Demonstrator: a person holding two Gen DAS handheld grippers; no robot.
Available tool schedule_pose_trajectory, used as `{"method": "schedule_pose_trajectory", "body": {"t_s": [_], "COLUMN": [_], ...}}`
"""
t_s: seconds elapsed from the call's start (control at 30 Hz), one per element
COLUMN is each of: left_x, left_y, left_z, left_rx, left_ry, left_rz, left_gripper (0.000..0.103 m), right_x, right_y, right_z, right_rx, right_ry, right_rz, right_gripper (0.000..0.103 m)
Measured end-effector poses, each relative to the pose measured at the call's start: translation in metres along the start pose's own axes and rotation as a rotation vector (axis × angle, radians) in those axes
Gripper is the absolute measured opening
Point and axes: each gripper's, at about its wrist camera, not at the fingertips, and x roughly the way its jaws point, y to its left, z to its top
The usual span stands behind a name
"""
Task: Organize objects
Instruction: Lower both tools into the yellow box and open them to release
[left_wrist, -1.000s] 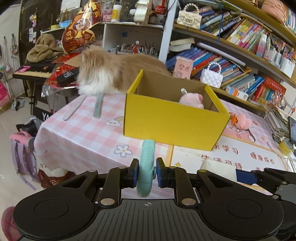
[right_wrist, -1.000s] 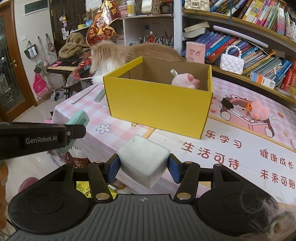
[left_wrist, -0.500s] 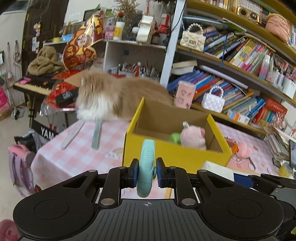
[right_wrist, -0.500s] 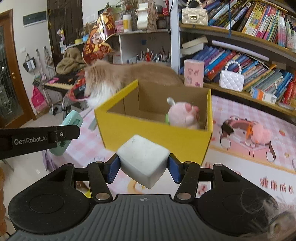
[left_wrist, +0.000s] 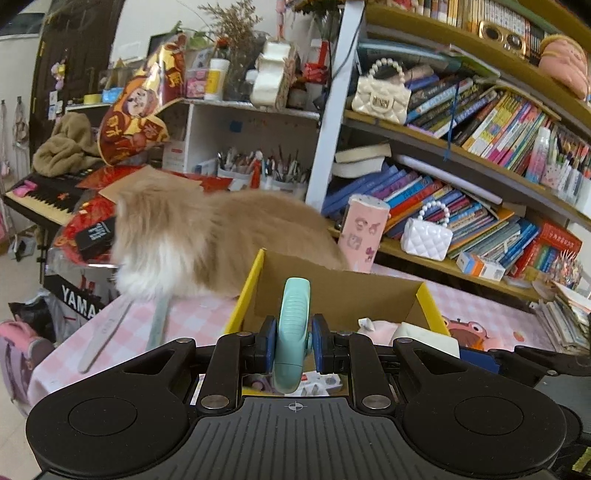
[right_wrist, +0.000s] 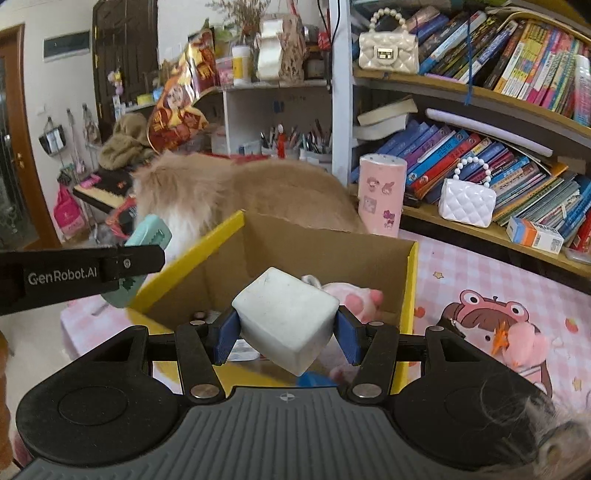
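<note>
A yellow cardboard box (left_wrist: 255, 280) (right_wrist: 412, 280), open at the top, stands on the pink checked table. A pink plush toy (right_wrist: 354, 295) lies inside it. My left gripper (left_wrist: 293, 341) is shut on a mint green comb-like tool (left_wrist: 293, 332), held over the box's near left side; the tool also shows in the right wrist view (right_wrist: 147, 236). My right gripper (right_wrist: 286, 332) is shut on a white foam block (right_wrist: 288, 317), held over the box's near edge; the block also shows in the left wrist view (left_wrist: 424, 334).
A fluffy tan and white cat (left_wrist: 207, 240) (right_wrist: 236, 192) stands on the table just behind the box. Two flat sticks (left_wrist: 159, 325) lie on the table at left. A pink plush (right_wrist: 524, 341) lies at right. Bookshelves (left_wrist: 461, 206) stand behind.
Both grippers have moved forward and up with their objects, from in front of the box to over its near edge. The box interior now lies below the fingers.
</note>
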Motion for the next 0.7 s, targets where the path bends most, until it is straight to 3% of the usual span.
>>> {"method": "schedule_pose_trajectory", "body": {"t_s": [0.37, 0.43, 0.7], "left_x": [0.056, 0.061, 0.079], "left_y": [-0.007, -0.007, -0.011], "left_z": [-0.001, -0.001, -0.008], "left_rx": [0.024, 0.029, 0.046], "left_ry": [0.097, 0.110, 0.161], "left_rz": [0.022, 0.028, 0.046], "left_gripper": [0.018, 0.018, 0.018], "right_x": [0.063, 0.068, 0.078], "right_y": [-0.020, -0.019, -0.028], "right_z": [-0.008, -0.009, -0.004], "right_rx": [-0.002, -0.043, -0.088], "right_ry": [0.171, 0.169, 0.162], "right_rz": [0.030, 0.012, 0.077], "right_gripper": [0.053, 0.054, 0.063]}}
